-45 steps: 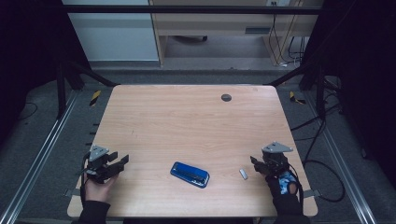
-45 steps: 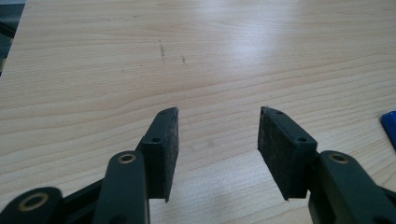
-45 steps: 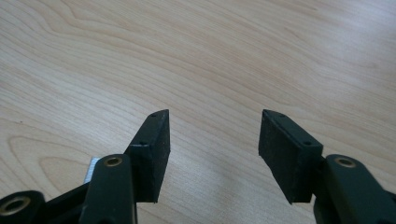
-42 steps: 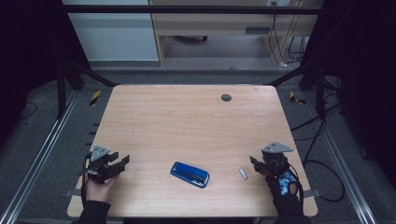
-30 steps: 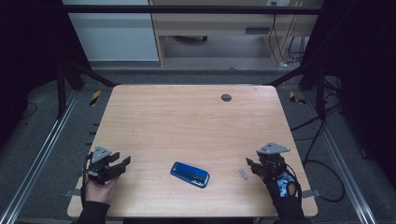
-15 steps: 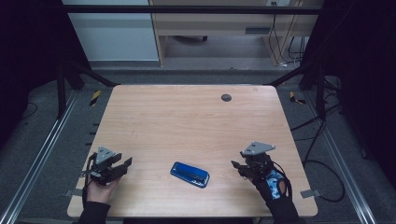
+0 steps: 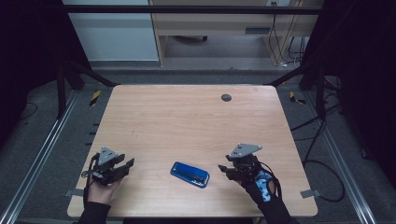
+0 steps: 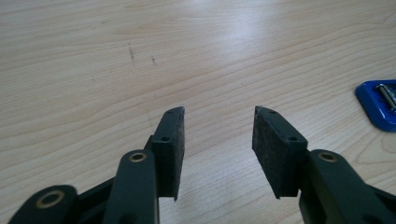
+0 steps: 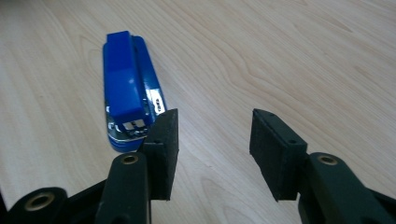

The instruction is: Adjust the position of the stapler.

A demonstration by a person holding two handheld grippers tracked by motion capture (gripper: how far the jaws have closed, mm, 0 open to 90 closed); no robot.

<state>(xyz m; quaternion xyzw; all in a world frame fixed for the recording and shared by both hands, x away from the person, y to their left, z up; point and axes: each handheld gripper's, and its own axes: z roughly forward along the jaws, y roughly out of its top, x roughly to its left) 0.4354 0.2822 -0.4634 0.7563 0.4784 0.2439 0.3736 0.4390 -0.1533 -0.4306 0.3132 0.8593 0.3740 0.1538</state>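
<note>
High view frames the left gripper near the table's front left corner and the right gripper just beside the blue stapler, which is laid flat between them near the front edge. Both pairs of jaws are seen spread with nothing between them, having just been closing. Farther back, a small dark disc is set in the tabletop.

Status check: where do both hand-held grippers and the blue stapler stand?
Left hand-held gripper open, empty. Right hand-held gripper open, closing, beside blue stapler, not touching. Nothing between them.
</note>
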